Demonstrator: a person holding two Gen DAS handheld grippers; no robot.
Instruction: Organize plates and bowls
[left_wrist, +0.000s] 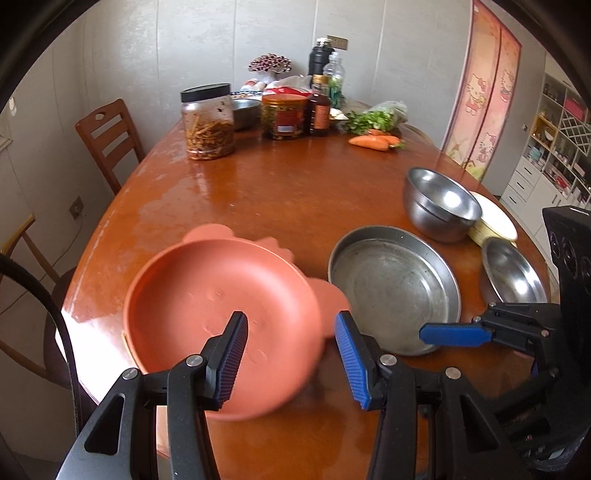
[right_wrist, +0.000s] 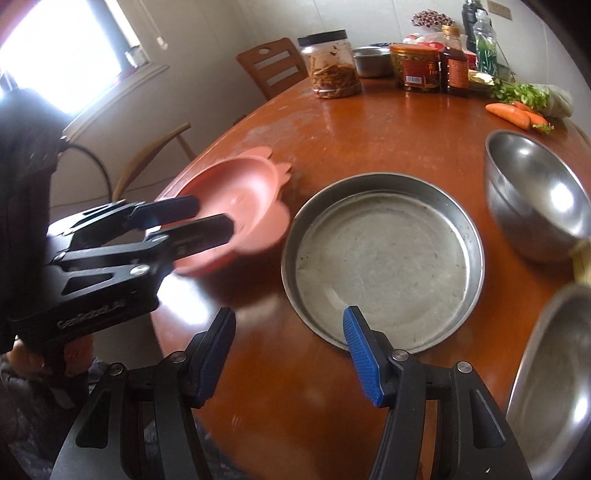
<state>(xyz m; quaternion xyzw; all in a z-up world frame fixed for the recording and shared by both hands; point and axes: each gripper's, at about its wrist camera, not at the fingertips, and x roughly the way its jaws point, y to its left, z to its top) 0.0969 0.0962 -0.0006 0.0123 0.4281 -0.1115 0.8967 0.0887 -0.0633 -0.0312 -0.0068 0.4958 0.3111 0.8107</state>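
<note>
three steel bowls (left_wrist: 441, 205), two carrots (left_wrist: 373, 142), two jars (left_wrist: 207, 122)

On the black body of my left gripper (right_wrist: 207, 225), as seen from my right wrist, raised lettering read roughly "GenRobot.AI", though the letters were small and I could not be sure of each one. The red label on the jar with the orange lid (right_wrist: 415, 68) carried print and a white barcode patch, too small to read. The brown sauce bottle (right_wrist: 454, 62) bore an orange label, equally illegible.
</note>
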